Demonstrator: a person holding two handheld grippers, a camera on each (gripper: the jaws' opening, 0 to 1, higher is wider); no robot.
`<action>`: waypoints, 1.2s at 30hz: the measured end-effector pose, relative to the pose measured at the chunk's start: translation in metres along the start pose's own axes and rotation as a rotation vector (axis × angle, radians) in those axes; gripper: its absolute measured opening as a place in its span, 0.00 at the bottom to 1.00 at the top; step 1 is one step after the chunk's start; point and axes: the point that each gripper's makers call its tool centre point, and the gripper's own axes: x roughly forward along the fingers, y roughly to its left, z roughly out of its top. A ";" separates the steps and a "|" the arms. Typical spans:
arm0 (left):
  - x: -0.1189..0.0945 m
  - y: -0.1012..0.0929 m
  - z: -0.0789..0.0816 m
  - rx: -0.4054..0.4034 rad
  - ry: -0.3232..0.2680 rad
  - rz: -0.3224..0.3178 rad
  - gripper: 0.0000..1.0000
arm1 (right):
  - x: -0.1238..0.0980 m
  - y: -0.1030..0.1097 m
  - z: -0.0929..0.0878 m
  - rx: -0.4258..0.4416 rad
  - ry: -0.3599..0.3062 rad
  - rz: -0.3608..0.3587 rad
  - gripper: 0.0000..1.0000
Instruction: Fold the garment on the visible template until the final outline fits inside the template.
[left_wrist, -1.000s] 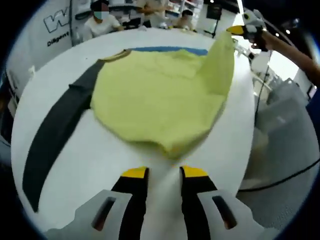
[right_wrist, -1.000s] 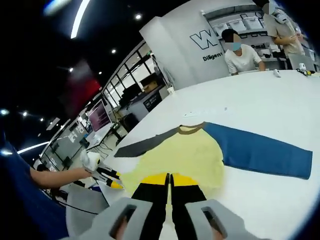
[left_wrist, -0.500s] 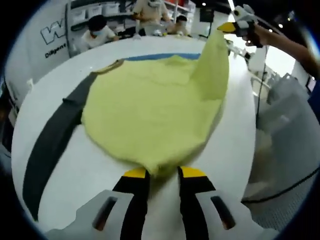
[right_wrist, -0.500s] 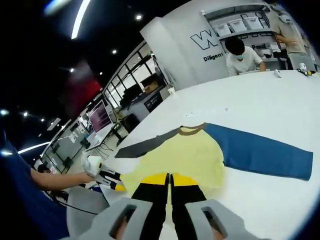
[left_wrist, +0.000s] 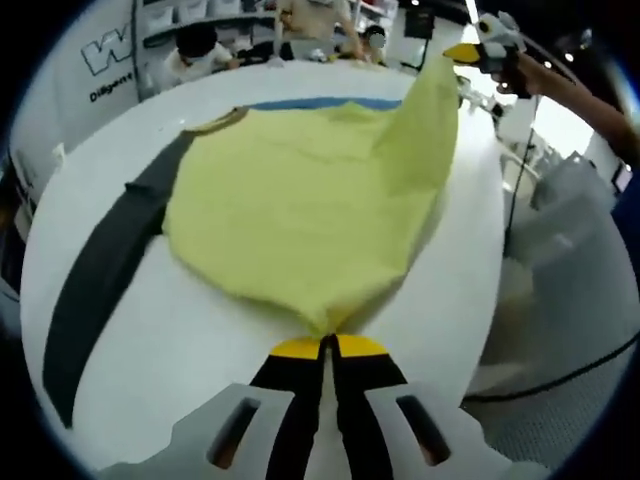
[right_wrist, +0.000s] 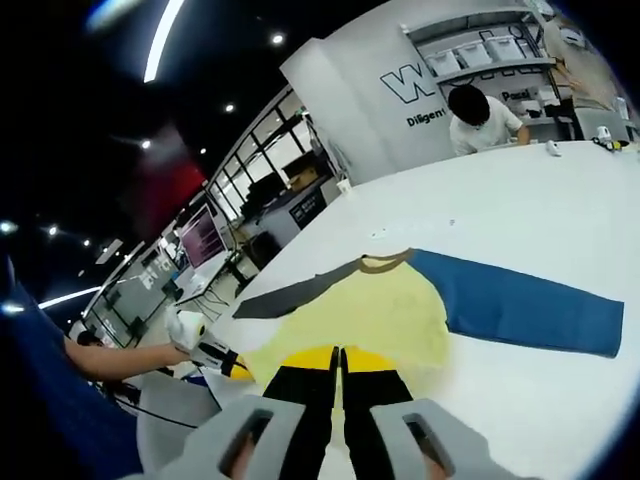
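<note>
A yellow shirt (left_wrist: 300, 200) with a dark grey sleeve (left_wrist: 100, 270) and a blue sleeve (right_wrist: 520, 308) lies on a round white table (left_wrist: 160, 350). My left gripper (left_wrist: 326, 346) is shut on the near corner of the shirt's hem. In the left gripper view my right gripper (left_wrist: 468, 52) holds the other hem corner raised above the table's right side. In the right gripper view my right gripper (right_wrist: 337, 352) is shut on yellow cloth, the brown collar (right_wrist: 385, 262) lies beyond it, and the left gripper (right_wrist: 218, 360) sits at the lower left in a hand.
The table's edge (left_wrist: 497, 260) runs close to the right of the shirt, with floor and a black cable (left_wrist: 560, 365) beyond. People (right_wrist: 480, 110) sit at the far side of the table, near small items (right_wrist: 553, 148). Bare tabletop (right_wrist: 560, 200) lies behind the blue sleeve.
My left gripper was open short of the hem, then came up to it and has shut on the corner. The right gripper keeps its corner raised.
</note>
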 end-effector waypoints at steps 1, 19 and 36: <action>-0.007 -0.001 0.002 -0.003 0.005 -0.009 0.02 | -0.002 0.003 0.001 -0.001 0.001 0.006 0.00; -0.052 -0.016 0.011 -0.039 0.047 -0.062 0.01 | -0.036 0.007 -0.038 0.017 0.057 0.038 0.00; -0.057 -0.026 -0.007 -0.032 0.077 -0.075 0.01 | -0.043 -0.005 -0.108 0.070 0.121 -0.021 0.00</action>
